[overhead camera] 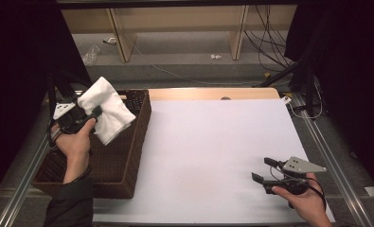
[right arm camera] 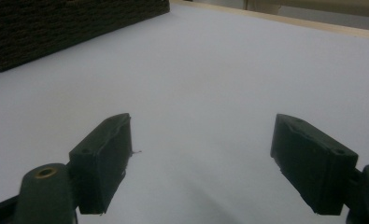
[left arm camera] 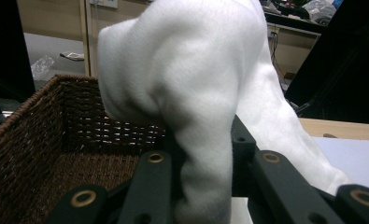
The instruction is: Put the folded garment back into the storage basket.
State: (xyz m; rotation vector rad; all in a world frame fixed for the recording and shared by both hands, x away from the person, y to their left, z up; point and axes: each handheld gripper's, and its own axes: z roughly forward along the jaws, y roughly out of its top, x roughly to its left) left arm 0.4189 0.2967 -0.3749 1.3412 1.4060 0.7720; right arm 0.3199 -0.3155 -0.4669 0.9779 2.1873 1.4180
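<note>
The white cloth (left arm camera: 191, 93) hides the left gripper (left arm camera: 203, 154) tips (top cut off by the frame).

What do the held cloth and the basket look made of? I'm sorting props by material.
White cloth: soft, fuzzy knit or fleece, matte, with a visible nap, draping limply. Basket: dark brown woven wicker or rattan, judging by its plaited strands; possibly synthetic.

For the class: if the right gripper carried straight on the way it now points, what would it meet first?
Probably the wicker basket: the open right gripper points over bare white table toward its side, though depth is unclear.
</note>
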